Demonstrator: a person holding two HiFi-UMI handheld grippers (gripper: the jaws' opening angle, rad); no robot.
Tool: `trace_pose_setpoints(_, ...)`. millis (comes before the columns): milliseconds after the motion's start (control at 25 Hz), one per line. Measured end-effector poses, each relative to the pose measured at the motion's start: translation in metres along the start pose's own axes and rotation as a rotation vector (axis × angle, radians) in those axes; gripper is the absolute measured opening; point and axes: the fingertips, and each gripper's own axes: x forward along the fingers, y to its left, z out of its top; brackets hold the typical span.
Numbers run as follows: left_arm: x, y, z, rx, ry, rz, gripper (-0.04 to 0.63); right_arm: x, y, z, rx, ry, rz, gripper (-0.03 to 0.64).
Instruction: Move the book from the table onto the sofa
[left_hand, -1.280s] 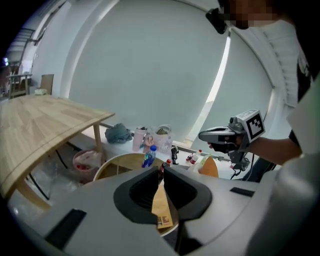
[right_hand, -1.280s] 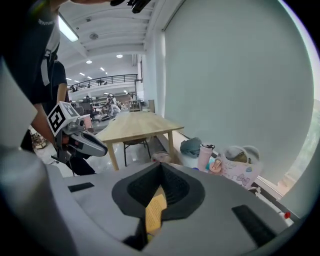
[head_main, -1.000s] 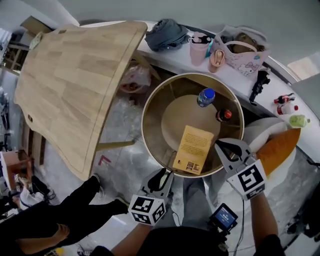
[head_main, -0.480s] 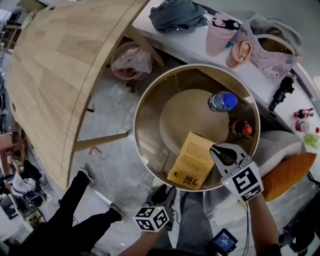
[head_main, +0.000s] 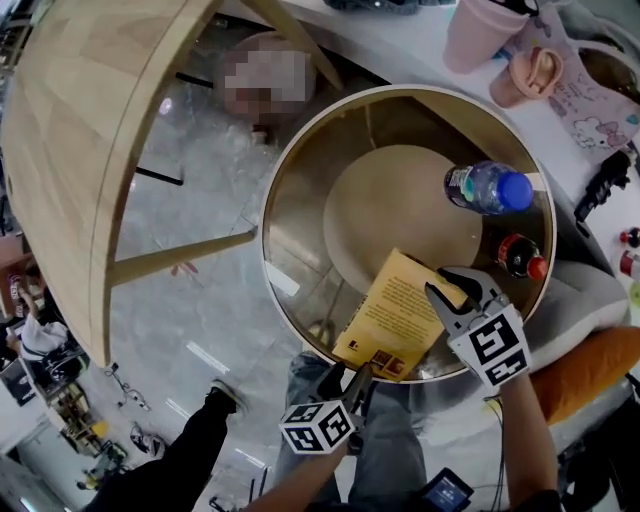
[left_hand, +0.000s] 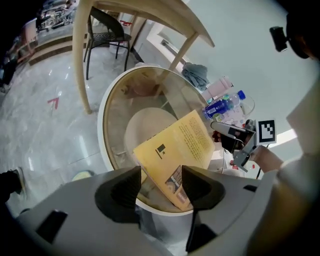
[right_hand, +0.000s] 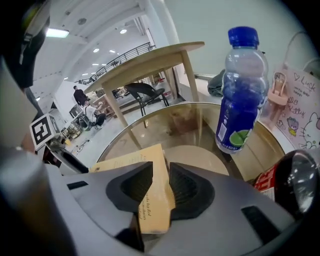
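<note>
The yellow book lies flat on the round glass table, near its front rim. My left gripper is at the book's near edge. Its jaws have just been opening and stand wide, with the book's near corner between them, untouched. My right gripper is at the book's right corner. Its jaws have also just been opening, and the book's spine edge sits in the narrow gap between the pads. The left gripper view also shows the right gripper beyond the book.
A blue-capped water bottle and a red-capped bottle stand on the glass just beyond the right gripper. A pale sofa seat with an orange cushion lies to the right. A wooden table stands at the left.
Both grippers have come down onto the book: the left from below the table rim to the near edge, the right from beside the book onto its corner. The view has moved closer.
</note>
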Motion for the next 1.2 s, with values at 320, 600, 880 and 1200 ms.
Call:
trace_pose_setpoints(320, 0.010, 0.018, -0.011, -0.109, 0.005, 0.062, 0.264, 0.016, 0.001, -0.015, 0.007, 0.039, 0.044, 0.123)
trace_pose_setpoints(600, 0.019, 0.011, 0.000, -0.060, 0.014, 0.054, 0.227, 0.015, -0.002, -0.023, 0.024, 0.074, 0.066, 0.103)
trace_pose_setpoints(880, 0.012, 0.014, 0.023, 0.025, -0.060, 0.085, 0.175, 0.012, -0.009, -0.033, 0.057, 0.135, 0.121, 0.100)
trace_pose_setpoints(1200, 0.007, 0.033, 0.079, 0.246, -0.091, 0.105, 0.166, 0.011, 0.007, -0.056, 0.255, 0.217, 0.249, 0.094)
